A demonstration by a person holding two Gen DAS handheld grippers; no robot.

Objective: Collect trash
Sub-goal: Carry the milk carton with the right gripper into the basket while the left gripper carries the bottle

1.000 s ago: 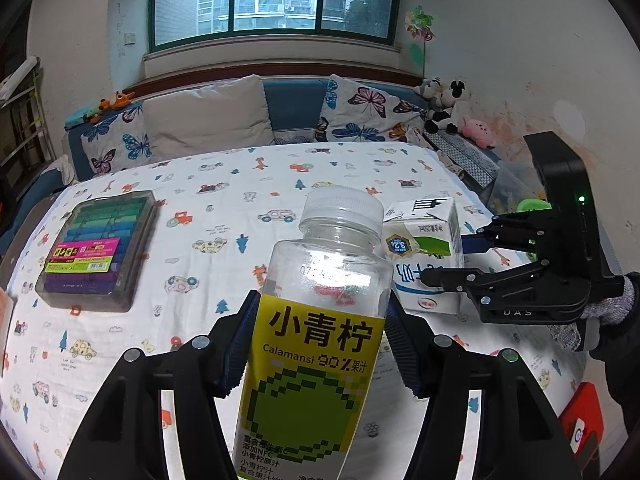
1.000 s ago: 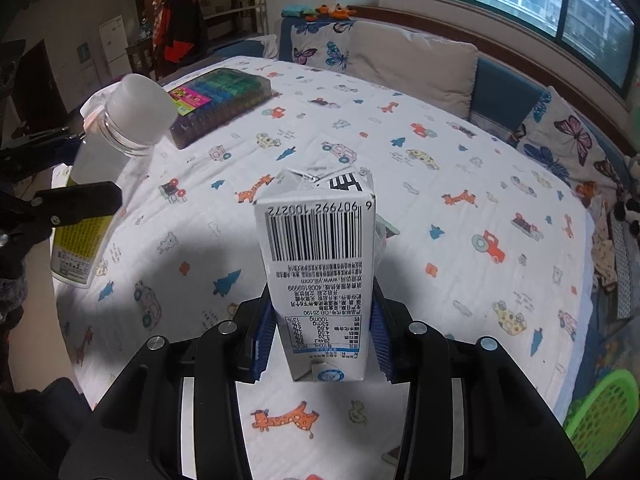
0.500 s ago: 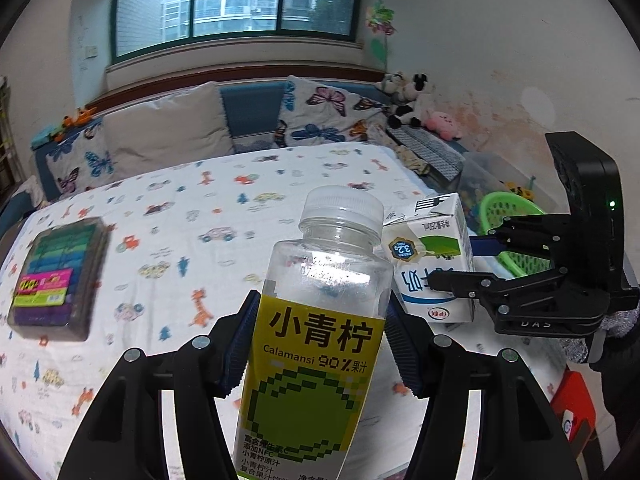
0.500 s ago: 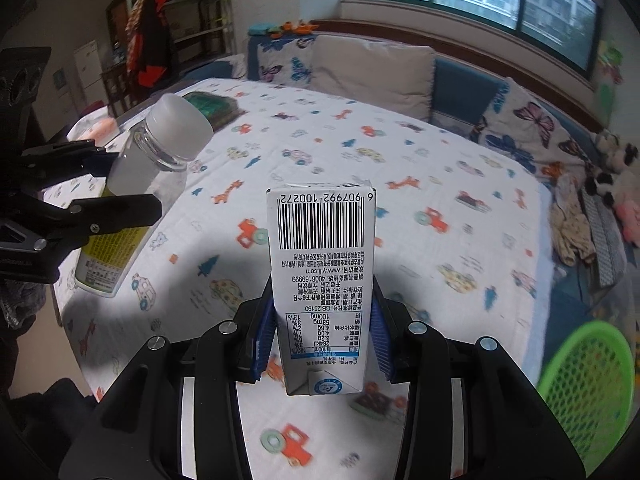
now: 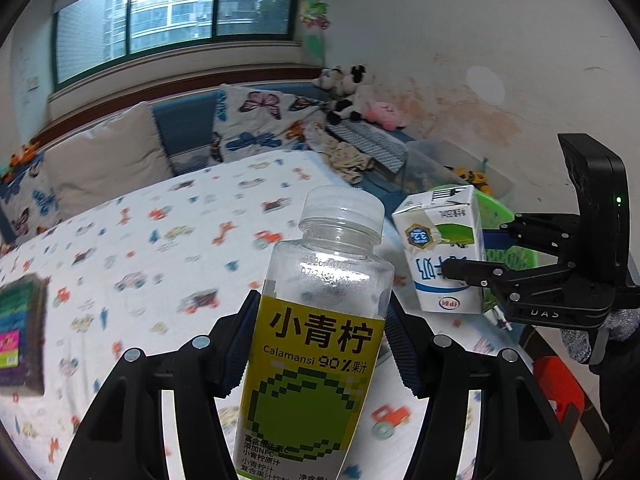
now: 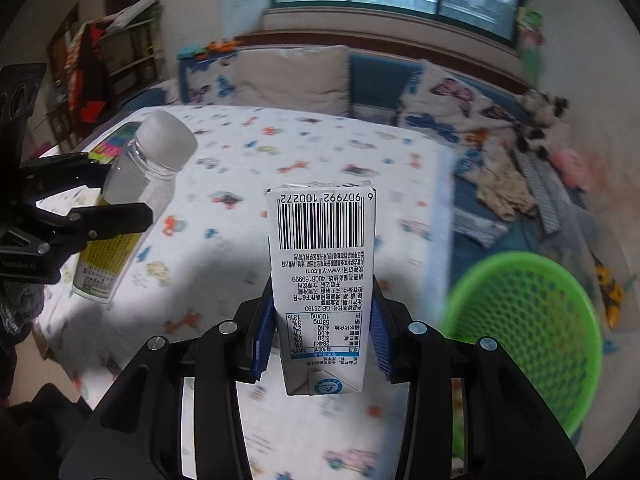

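The juice bottle (image 5: 320, 320) is sitting between the two blue pads of the left gripper (image 5: 318, 344), and the pads are squeezing its sides. The bottle is clear and looks empty, with a white cap on top and a yellow-green label around its middle. It is being held up in the air above the bed (image 5: 168, 240), not touching it. In the right wrist view the same bottle (image 6: 132, 208) is leaning, with its cap tipped toward the middle of the bed.

The milk carton (image 6: 322, 280) is being held by the right gripper (image 6: 322, 340) — the blue pads are pressing on its two sides near the bottom. The barcode is facing the camera, and the carton is standing straight up in the grip. In the left wrist view the carton (image 5: 440, 252) is hanging in the air just to the right of the bottle, close to it but apart.

A green basket (image 6: 528, 332) is sitting low beside the bed, to the right of the carton. It looks blurry.

The bed is wearing a white sheet with little cars and animals on it. A box of colored things (image 5: 20, 332) is lying on the sheet, far off to the left. Pillows (image 5: 104, 160) and soft toys (image 5: 348, 92) are resting by the wall under the window (image 5: 176, 12).

A hand in a gray glove (image 5: 592, 328) is holding the right gripper's handle.
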